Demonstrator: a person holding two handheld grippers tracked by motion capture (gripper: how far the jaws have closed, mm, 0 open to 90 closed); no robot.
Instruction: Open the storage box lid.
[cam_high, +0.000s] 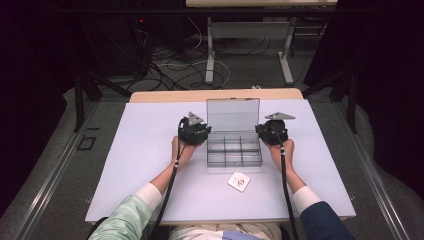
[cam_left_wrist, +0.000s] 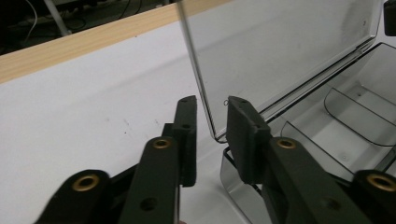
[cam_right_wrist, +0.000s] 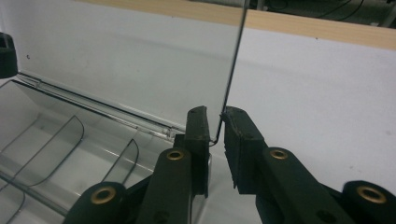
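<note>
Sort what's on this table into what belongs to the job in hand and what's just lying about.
In the job:
- clear compartment box, standing open
- its raised lid
- left hand-held gripper, jaws either side of the lid's edge with a gap showing
- right hand-held gripper, jaws close around the lid's other edge

Lying about:
- small white card on the table, nearer the person than the box

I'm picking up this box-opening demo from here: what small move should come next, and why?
Probably draw the left gripper back off the lid. The clear compartment box already stands open with its lid upright, and the left jaws straddle the lid's edge with a gap on both sides. The right gripper sits much closer around the opposite edge and can steady it.
</note>
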